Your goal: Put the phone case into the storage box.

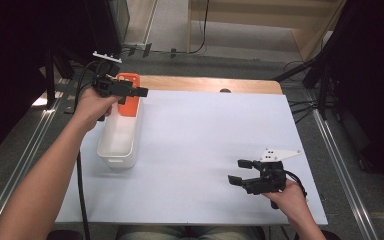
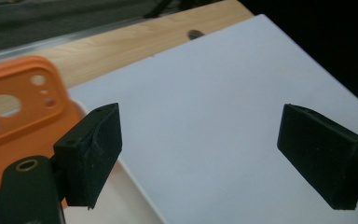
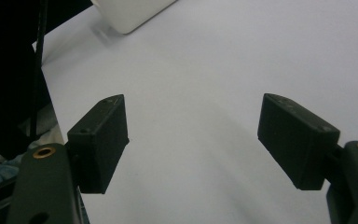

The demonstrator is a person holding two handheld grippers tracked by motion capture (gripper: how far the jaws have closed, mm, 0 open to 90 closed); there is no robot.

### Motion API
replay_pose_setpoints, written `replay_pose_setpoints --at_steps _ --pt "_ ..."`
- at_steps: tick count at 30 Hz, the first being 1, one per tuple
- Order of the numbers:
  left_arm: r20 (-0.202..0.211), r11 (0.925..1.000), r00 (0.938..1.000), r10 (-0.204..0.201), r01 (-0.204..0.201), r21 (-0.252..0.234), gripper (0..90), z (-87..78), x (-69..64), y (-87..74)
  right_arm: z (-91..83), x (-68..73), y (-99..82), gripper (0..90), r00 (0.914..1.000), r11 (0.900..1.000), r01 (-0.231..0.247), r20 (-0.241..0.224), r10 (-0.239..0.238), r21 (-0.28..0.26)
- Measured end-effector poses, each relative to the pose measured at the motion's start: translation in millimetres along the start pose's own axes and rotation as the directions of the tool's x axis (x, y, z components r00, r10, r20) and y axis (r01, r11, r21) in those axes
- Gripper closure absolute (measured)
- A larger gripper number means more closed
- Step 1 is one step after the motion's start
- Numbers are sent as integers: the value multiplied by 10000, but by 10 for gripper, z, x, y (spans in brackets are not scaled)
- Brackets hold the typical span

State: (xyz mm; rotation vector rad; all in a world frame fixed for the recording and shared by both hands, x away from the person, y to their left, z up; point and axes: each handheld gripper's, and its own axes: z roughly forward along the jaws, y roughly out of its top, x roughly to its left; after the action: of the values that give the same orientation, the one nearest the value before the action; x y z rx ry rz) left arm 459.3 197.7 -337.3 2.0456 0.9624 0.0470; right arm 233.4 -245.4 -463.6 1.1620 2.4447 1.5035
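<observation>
An orange phone case (image 1: 128,100) leans upright at the far end of a white bin (image 1: 117,145) on the left of the table. My left gripper (image 1: 139,92) hovers over that end of the bin, open, with nothing between its jaws. In the left gripper view the orange phone case (image 2: 18,112) lies off to the left of my left gripper (image 2: 205,154), outside the jaws. My right gripper (image 1: 239,171) rests low at the right front of the white mat (image 1: 205,130), open and holding nothing. In the right gripper view, bare mat lies between the jaws of my right gripper (image 3: 193,140).
A strip of wooden tabletop (image 1: 210,84) runs along the far edge beyond the mat. The white bin's corner (image 3: 130,11) sits far ahead of my right gripper. Dark stands and cables flank the table on both sides.
</observation>
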Motion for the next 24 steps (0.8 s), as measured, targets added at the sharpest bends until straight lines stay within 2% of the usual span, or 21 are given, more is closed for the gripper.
replay_pose_setpoints --at_steps 5,8,10,18,24 --pt "-129 9993 9993 346 -344 122 137 -17 -57 -48 -4 2 0 232 10000 10000 14 18 -14 14" --pt "97 9987 9988 487 -488 109 137 -28 -92 -79 -1 3 0 232 10000 10000 5 0 -5 8" --pt "70 9981 9982 598 -599 170 137 -34 -112 -103 0 4 -1 232 10000 10000 6 1 -6 15" --pt "378 9939 9935 1070 -1079 207 137 -46 -230 -209 5 9 -1 232 10000 10000 -32 -22 32 22" --pt "517 9924 9916 1185 -1201 280 137 -64 -286 -294 1 12 -2 232 10000 10000 -39 -30 39 50"
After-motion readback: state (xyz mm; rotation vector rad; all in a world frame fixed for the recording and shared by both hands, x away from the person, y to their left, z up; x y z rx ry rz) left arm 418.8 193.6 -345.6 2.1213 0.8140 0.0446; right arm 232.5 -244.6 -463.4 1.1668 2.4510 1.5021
